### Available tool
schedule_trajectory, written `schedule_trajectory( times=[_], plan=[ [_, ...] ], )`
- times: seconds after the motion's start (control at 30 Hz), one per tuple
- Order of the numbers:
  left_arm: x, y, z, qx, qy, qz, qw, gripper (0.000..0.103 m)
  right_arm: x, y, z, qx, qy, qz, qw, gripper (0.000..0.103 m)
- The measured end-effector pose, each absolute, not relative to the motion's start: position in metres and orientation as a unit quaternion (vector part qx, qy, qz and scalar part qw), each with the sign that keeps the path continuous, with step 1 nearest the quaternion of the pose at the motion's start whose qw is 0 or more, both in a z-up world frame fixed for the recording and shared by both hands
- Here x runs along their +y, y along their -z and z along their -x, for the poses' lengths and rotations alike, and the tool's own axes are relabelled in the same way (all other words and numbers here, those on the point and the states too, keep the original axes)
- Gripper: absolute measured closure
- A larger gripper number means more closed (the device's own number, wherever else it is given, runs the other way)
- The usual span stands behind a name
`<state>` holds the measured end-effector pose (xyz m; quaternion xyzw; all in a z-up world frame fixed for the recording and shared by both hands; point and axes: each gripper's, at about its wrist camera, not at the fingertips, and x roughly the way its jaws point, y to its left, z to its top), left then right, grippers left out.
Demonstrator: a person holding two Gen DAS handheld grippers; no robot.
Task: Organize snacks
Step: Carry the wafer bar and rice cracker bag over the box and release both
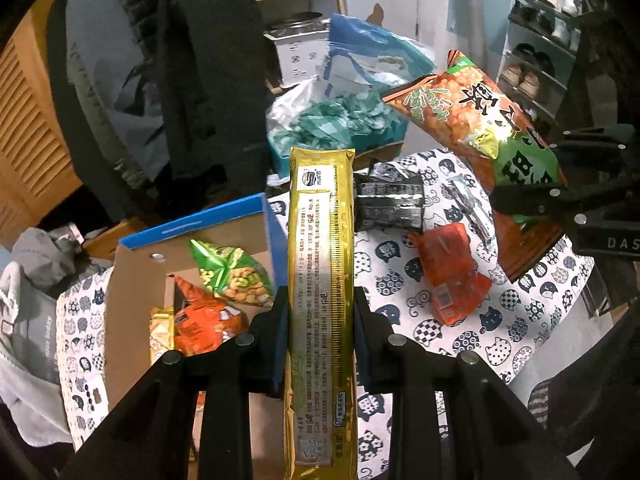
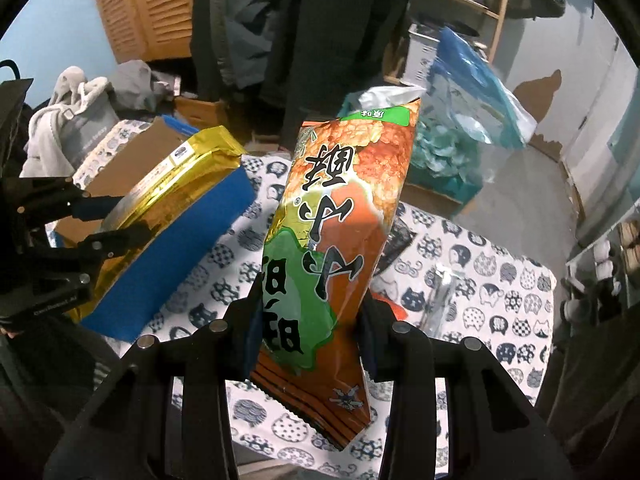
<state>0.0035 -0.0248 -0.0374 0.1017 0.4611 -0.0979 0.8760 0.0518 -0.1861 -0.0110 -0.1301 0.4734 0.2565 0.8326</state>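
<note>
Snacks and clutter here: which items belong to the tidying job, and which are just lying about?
Job:
gold packet in left gripper
orange-green bag in right gripper
cardboard box
small orange packet
black packets

Lying about:
blue plastic bag
shoe rack
grey clothes

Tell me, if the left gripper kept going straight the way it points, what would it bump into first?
Probably the bag of teal-wrapped candies beyond the table edge. The left gripper holds a gold packet aimed there, apparently passing above the black packets; depth is unclear.
</note>
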Motion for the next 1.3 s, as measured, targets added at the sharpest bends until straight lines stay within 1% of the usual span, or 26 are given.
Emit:
schedule_trajectory(
  times=[0.53,0.87,1.3],
  plan=[
    [0.047,0.033,0.007,0.45,0.05,-0.074,0.889,0.075,-0.104,0.008,-0.056,0.47,-0.308,0.159,0.812,0.065],
    [0.098,0.041,0.011,0.453,0.019,-0.045,0.89,0.075,-0.044,0.011,-0.059,0.473,-0.338,0.171,0.795,0.065],
    [0.152,0.067,0.006,0.475,-0.027,-0.009,0.879,0.074,0.023,0.034,-0.061,0.485,-0.365,0.201,0.769,0.065]
  ],
)
